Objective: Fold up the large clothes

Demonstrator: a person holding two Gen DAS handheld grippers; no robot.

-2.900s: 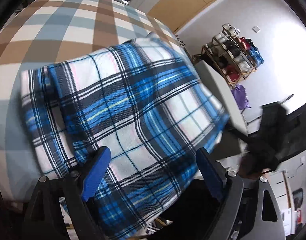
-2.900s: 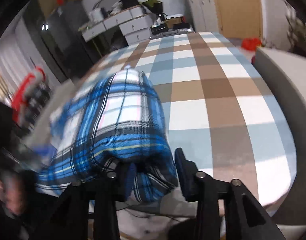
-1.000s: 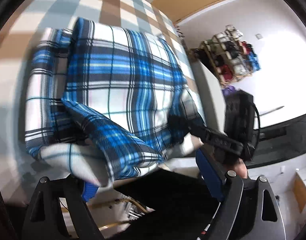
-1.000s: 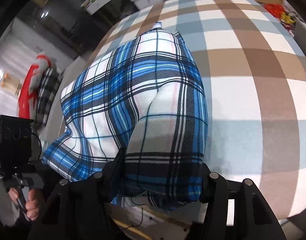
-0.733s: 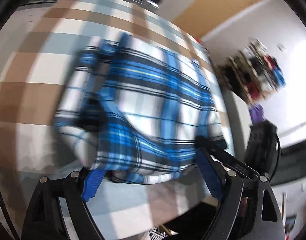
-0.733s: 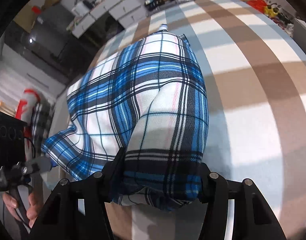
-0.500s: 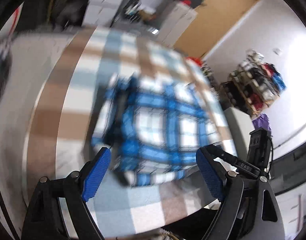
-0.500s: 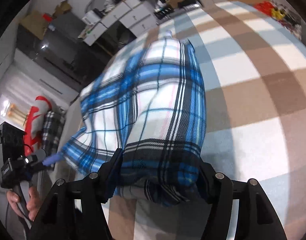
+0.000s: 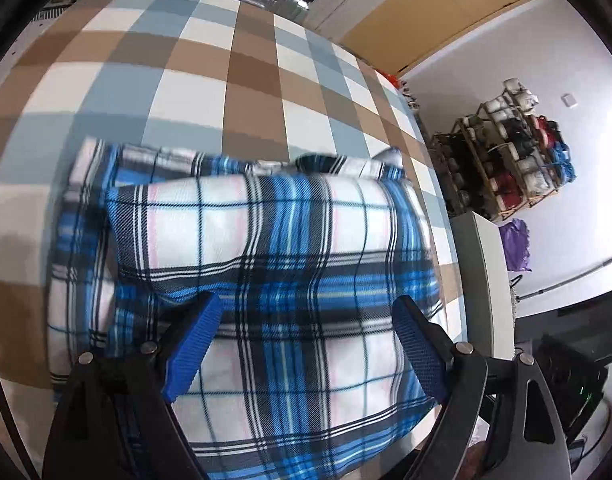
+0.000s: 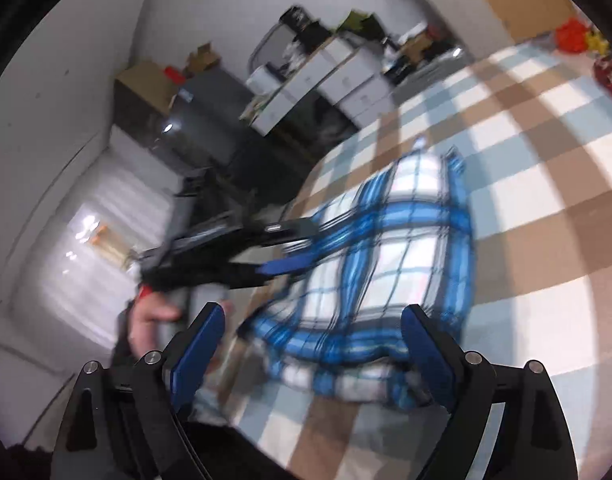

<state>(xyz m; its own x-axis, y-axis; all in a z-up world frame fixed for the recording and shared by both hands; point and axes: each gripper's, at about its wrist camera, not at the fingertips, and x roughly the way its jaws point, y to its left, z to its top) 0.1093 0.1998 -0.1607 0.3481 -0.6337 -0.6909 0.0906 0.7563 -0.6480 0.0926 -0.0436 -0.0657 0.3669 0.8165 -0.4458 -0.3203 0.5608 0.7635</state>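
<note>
Left wrist view: left gripper point(image 9: 306, 336), fingers wide apart, poised over folded blue plaid shirt point(image 9: 265, 248) lying on checked bedspread point(image 9: 245, 80); shoe rack point(image 9: 510, 152) by the wall.

Right wrist view: right gripper point(image 10: 310, 340), fingers apart, nothing between them; shirt point(image 10: 386, 264) ahead on bedspread point(image 10: 546, 200), left gripper point(image 10: 281, 248) at its edge; white drawers point(image 10: 330, 80) behind.

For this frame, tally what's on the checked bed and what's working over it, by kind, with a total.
Blue plaid garments, folded: 1
Grippers, both with fingers open and holding nothing: 2, left and right
Checked bed covers in brown, blue and white: 1
Total: 4
</note>
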